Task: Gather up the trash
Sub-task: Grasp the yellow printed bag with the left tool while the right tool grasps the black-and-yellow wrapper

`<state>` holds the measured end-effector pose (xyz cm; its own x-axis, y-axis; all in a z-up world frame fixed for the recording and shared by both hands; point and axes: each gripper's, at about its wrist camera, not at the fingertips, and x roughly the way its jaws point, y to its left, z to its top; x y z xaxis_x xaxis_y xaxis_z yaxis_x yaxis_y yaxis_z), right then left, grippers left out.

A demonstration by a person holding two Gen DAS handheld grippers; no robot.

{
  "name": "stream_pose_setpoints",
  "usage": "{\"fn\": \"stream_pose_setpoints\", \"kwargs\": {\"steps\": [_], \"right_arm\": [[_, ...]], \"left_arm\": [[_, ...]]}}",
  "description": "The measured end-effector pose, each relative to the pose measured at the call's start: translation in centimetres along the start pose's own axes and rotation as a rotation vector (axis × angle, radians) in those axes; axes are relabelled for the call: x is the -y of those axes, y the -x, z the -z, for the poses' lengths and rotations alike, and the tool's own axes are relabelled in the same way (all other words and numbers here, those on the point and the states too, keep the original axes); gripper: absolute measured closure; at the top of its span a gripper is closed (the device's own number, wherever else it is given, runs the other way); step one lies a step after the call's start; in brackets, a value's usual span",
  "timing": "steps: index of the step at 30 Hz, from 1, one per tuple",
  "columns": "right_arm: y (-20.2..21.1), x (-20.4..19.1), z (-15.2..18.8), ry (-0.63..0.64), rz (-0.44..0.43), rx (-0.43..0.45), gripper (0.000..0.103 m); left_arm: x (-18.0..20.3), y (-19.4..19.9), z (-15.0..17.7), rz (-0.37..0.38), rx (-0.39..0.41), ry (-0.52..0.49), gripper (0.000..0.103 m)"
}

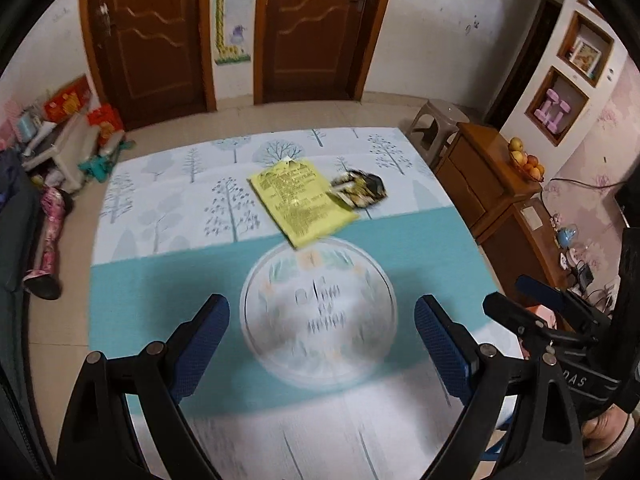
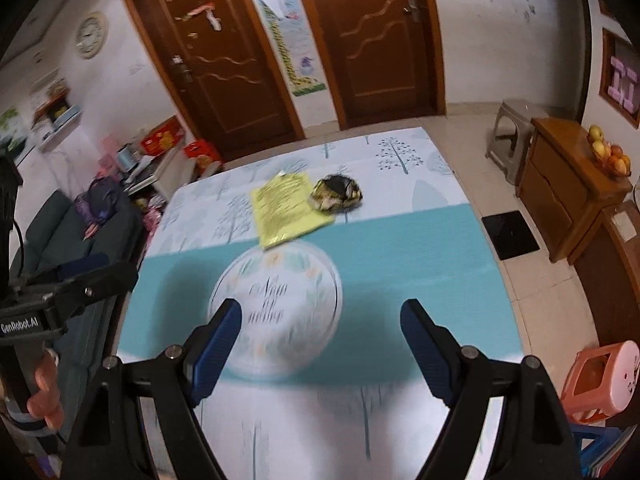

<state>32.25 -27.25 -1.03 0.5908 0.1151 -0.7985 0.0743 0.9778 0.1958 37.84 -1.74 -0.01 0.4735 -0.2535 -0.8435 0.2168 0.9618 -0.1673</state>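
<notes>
A yellow printed wrapper lies flat on the play mat, also in the right wrist view. A crumpled black-and-gold wrapper sits just right of it. My left gripper is open and empty, held above a white printed circle on the mat, well short of the wrappers. My right gripper is open and empty, above the mat near the same circle. The right gripper shows at the right edge of the left wrist view; the left one shows at the left edge of the right wrist view.
Two brown doors stand behind the mat. A wooden cabinet with fruit and a grey stool are on the right. A pink stool and a black floor mat lie right. A sofa and clutter are left.
</notes>
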Motion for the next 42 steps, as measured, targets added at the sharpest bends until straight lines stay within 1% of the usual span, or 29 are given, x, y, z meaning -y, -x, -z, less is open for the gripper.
{"fn": "stream_pose_setpoints", "kwargs": {"steps": [4, 8, 13, 16, 18, 22, 26, 27, 28, 29, 32, 35, 37, 38, 39, 40, 41, 42], "right_arm": [[-5.4, 0.4, -4.2, -0.053, 0.048, -0.021, 0.021], [-11.0, 0.8, -7.7, -0.104, 0.090, -0.053, 0.021], [-16.7, 1.3, -10.1, -0.170, 0.125, -0.095, 0.021], [-19.0, 1.7, -10.7, -0.196, 0.171, -0.109, 0.021], [-20.1, 1.9, -10.9, -0.213, 0.182, -0.120, 0.021], [-21.9, 2.2, -10.8, -0.245, 0.185, -0.141, 0.021], [-22.6, 1.9, -10.5, -0.241, 0.176, -0.149, 0.021], [-22.8, 1.8, -10.4, -0.236, 0.175, -0.151, 0.023], [-22.9, 1.6, -10.2, -0.231, 0.170, -0.153, 0.031], [-23.1, 1.5, -10.0, -0.232, 0.161, -0.159, 0.036], [-23.6, 1.3, -9.5, -0.241, 0.144, -0.173, 0.039], [-23.9, 1.2, -8.9, -0.252, 0.120, -0.179, 0.043], [-23.8, 1.2, -8.7, -0.262, 0.112, -0.170, 0.043], [-23.7, 1.2, -8.7, -0.264, 0.111, -0.166, 0.043], [-23.7, 1.2, -8.7, -0.267, 0.109, -0.162, 0.043], [-23.7, 1.2, -8.6, -0.269, 0.107, -0.160, 0.043], [-23.6, 1.2, -8.6, -0.269, 0.106, -0.156, 0.044], [-23.5, 1.2, -8.5, -0.270, 0.103, -0.153, 0.044]], "left_arm": [[-2.5, -5.6, -4.2, 0.008, -0.038, -0.001, 0.010], [-4.6, -11.0, -8.1, 0.023, -0.068, -0.014, 0.010], [-6.5, -16.5, -11.9, 0.016, -0.105, -0.078, 0.010], [-7.0, -19.3, -13.6, 0.018, -0.124, -0.126, 0.010], [-7.1, -21.4, -14.6, 0.027, -0.142, -0.150, 0.010], [-7.0, -24.3, -15.4, 0.070, -0.177, -0.175, 0.010], [-6.3, -26.2, -15.5, 0.089, -0.205, -0.241, 0.010], [-6.1, -26.5, -15.4, 0.091, -0.211, -0.251, 0.010], [-5.9, -26.8, -15.5, 0.093, -0.214, -0.258, 0.010], [-5.7, -27.1, -15.6, 0.096, -0.215, -0.270, 0.010], [-5.1, -27.6, -15.8, 0.115, -0.219, -0.309, 0.010], [-4.3, -28.4, -15.6, 0.151, -0.260, -0.358, 0.010], [-4.0, -28.7, -15.4, 0.161, -0.278, -0.392, 0.011], [-3.8, -28.8, -15.2, 0.170, -0.284, -0.413, 0.016], [-3.6, -28.8, -15.1, 0.182, -0.292, -0.427, 0.024], [-3.4, -28.9, -15.0, 0.188, -0.300, -0.436, 0.027], [-3.2, -28.9, -14.9, 0.188, -0.302, -0.447, 0.033], [-3.0, -28.9, -14.7, 0.194, -0.300, -0.460, 0.040]]}}
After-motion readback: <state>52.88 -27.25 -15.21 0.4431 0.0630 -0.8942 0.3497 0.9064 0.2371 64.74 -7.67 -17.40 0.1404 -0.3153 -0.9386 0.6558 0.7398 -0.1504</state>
